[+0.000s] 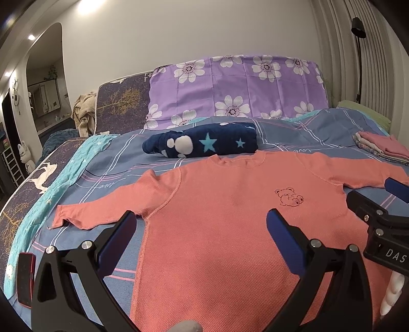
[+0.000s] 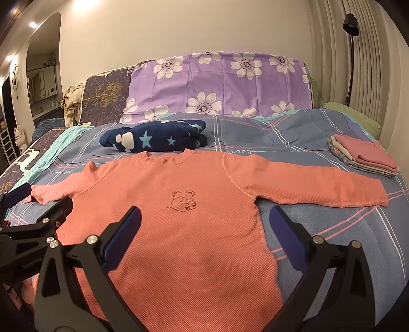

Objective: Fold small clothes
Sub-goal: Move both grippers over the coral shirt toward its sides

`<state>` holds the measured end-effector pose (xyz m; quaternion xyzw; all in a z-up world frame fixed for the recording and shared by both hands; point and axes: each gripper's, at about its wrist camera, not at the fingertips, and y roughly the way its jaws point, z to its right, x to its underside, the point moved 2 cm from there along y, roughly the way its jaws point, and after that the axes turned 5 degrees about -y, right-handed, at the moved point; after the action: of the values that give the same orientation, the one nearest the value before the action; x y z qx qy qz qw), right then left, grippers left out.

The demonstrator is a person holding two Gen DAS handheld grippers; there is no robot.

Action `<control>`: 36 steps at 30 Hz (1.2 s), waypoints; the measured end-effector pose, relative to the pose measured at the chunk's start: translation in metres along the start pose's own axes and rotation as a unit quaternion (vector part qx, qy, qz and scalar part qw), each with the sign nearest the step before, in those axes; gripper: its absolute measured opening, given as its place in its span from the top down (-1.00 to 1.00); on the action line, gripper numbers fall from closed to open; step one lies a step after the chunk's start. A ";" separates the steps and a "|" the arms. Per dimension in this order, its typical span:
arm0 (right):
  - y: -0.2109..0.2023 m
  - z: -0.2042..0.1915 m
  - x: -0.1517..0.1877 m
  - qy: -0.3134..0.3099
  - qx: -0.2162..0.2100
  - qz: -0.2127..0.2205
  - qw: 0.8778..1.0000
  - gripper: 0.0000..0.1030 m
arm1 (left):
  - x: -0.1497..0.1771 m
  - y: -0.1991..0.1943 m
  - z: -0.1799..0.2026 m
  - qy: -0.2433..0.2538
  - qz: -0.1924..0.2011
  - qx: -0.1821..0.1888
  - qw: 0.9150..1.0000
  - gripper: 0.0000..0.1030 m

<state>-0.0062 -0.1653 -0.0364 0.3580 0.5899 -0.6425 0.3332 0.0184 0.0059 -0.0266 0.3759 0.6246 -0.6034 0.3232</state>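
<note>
a blue plaid sheet (image 2: 319, 229) covers the bed, backed by a purple floral pillow (image 2: 219, 84) and a pale wall. an arched doorway (image 1: 43, 84) is seen at the left, a black lamp (image 2: 350, 23) at the right. a coral shirt (image 2: 194, 229) is spread flat, sleeves out, near a navy star blanket (image 2: 156, 139). a folded stack (image 2: 365, 155) lies at the right edge. the left gripper (image 1: 202, 240) and right gripper (image 2: 204, 235) are held wide apart above the shirt, empty. the shirt's hem is cut off below.

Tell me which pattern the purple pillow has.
White flowers with dark dotted centres on the purple pillow; the right wrist view shows it best.
</note>
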 end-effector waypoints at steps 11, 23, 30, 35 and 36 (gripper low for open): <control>-0.002 -0.002 -0.002 -0.009 0.020 0.009 1.000 -0.88 | 0.002 -0.008 0.002 0.027 0.063 -0.002 0.998 -0.97; -0.001 -0.005 0.001 -0.008 0.014 0.012 1.000 -0.49 | 0.004 0.003 -0.005 0.013 0.024 0.021 0.999 -0.53; -0.001 -0.005 0.002 -0.009 0.011 0.005 1.000 -0.45 | 0.009 0.005 -0.004 0.009 0.010 0.045 0.999 -0.39; -0.001 -0.006 0.002 -0.003 -0.011 -0.001 1.000 -0.36 | 0.009 0.003 -0.004 0.012 0.012 0.051 0.999 -0.37; -0.001 -0.007 0.001 -0.003 -0.012 0.001 1.000 -0.33 | 0.009 0.003 -0.005 0.011 0.012 0.052 0.999 -0.37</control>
<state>-0.0069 -0.1580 -0.0368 0.3524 0.5963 -0.6364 0.3396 0.0164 0.0113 -0.0353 0.4063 0.5912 -0.6272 0.3034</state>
